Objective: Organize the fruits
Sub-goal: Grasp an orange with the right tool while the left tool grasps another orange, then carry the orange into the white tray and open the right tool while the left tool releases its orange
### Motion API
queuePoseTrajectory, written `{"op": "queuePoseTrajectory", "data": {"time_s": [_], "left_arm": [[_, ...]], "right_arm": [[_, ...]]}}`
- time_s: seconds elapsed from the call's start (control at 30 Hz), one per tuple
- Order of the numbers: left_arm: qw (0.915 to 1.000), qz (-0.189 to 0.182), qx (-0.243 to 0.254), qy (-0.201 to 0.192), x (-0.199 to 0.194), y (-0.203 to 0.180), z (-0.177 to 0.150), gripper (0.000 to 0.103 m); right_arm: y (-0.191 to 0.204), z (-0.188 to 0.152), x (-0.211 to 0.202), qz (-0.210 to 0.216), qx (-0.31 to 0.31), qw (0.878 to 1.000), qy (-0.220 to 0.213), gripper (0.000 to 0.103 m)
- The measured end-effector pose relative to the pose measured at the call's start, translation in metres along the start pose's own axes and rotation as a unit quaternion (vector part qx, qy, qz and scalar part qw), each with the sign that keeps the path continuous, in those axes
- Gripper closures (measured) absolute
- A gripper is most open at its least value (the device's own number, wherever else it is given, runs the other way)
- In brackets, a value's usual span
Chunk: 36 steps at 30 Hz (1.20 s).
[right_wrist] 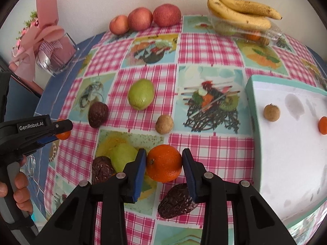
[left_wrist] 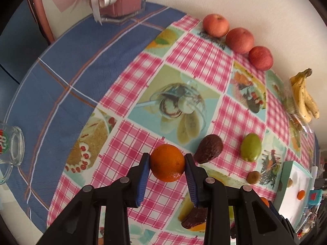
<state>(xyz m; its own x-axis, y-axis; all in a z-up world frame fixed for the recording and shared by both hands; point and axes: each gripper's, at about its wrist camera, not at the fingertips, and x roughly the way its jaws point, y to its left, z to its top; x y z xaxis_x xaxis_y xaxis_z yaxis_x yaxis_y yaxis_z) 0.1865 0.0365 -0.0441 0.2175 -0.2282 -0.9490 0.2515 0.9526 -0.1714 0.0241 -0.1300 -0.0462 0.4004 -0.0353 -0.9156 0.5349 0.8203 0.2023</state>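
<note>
Gripping round, glossy orange (left_wrist: 167, 163) w/ left hand-held gripper (left_wrist: 166, 170).

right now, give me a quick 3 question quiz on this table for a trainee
1. True or false: each gripper holds an orange.
2. How many apples sit in the row by the wall? A) two B) three C) five
3. Fill in: the bananas rest on a clear plastic ____.

Key
1. True: the left gripper is shut on the left orange, and the right gripper is shut on the right orange.
2. B: three apples.
3. Box: the bananas lie on the box.
</note>
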Motion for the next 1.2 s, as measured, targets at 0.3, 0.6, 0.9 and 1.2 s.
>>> {"op": "queuePoseTrajectory", "data": {"time_s": [0.3,0.6,0.9,1.2], "left_arm": [[0.9991,0.005,0.011,-0.040,-0.034,-0.011,-0.002,0.067],[0.9974,0.014,0.034,-0.062,-0.051,-0.033,-0.009,0.067],[0.9949,0.013,0.073,-0.068,-0.057,-0.071,-0.021,0.067],[0.9890,0.005,0.133,-0.065,-0.058,-0.128,-0.042,0.067]], "right_arm": [[-0.012,0.009,-0.024,-0.014,0.011,0.999,-0.030,0.066],[-0.037,0.011,-0.042,-0.024,0.034,0.998,-0.040,0.066],[-0.094,0.013,-0.053,-0.061,0.097,0.992,-0.044,0.066],[-0.173,0.003,-0.073,-0.104,0.181,0.977,-0.052,0.066]]}}
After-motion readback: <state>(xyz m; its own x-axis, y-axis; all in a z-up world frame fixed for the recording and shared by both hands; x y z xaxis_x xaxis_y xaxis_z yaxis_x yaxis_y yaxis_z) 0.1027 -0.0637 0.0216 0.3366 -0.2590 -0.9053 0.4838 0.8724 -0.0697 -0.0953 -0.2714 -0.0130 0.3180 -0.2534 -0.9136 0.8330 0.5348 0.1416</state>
